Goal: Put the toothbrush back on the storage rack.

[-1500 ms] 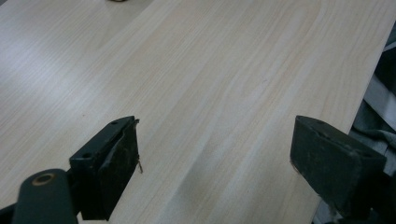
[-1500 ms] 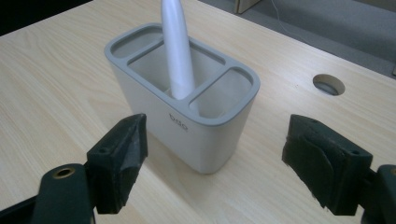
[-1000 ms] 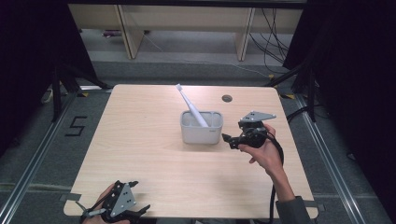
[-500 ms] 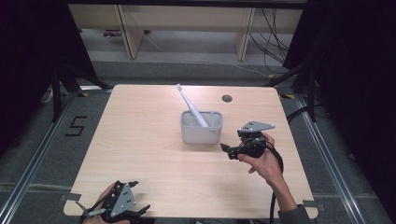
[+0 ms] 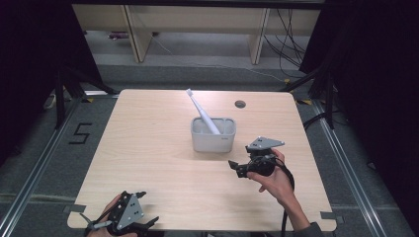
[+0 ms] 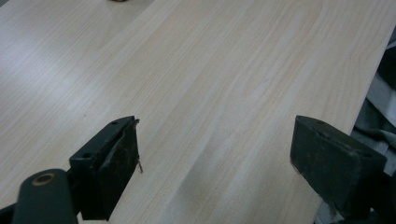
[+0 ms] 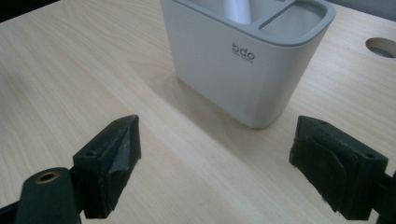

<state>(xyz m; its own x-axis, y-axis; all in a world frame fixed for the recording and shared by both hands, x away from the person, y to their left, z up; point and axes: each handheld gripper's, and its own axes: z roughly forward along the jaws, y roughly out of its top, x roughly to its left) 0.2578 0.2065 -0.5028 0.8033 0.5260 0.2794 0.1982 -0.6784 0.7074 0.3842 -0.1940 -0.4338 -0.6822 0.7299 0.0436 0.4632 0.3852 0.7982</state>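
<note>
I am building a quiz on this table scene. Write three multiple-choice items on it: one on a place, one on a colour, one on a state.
1. Where does the toothbrush stand?
A. flat on the table
B. in the holder
C. in the right tool

2. What colour is the holder?
A. red
B. black
C. light grey

3. How do the right tool's jaws stand?
A. apart, empty
B. shut on the toothbrush
C. shut on the holder

Key: 1 B, the toothbrush leans out of the holder's top. 2 C, its walls show light grey in the right gripper view. 3 A, bare table lies between the two jaws.
</note>
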